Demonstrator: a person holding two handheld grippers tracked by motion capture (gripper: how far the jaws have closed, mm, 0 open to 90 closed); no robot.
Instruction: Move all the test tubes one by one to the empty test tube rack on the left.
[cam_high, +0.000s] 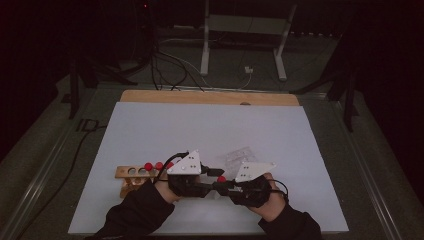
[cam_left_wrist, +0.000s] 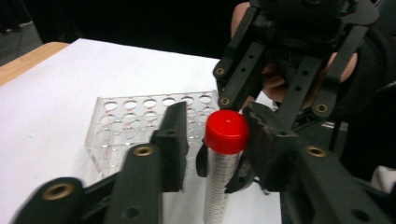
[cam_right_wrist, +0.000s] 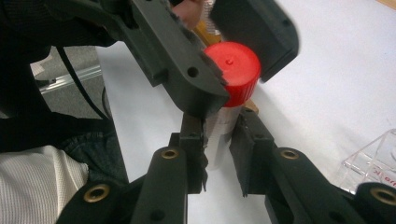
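Note:
A clear graduated tube (cam_left_wrist: 216, 189) with a red screw cap (cam_left_wrist: 226, 132) stands upright above the white mat. My right gripper (cam_right_wrist: 218, 127) is shut on the tube's body (cam_right_wrist: 219, 135) below the cap (cam_right_wrist: 236, 70). My left gripper (cam_left_wrist: 215, 112) has its jaws on either side of the red cap: one jaw touches it, while a narrow gap shows beside the other. In the high view the two grippers meet nose to nose near the front of the mat, left gripper (cam_high: 215, 175) and right gripper (cam_high: 220, 186), with the cap (cam_high: 221, 178) between them.
A clear plastic rack (cam_left_wrist: 140, 121) with several empty holes lies on the mat just behind the grippers (cam_high: 242, 156). A wooden rack (cam_high: 131, 173) with red-capped tubes (cam_high: 148, 166) stands at the left. The white mat (cam_high: 210, 125) stretches away behind.

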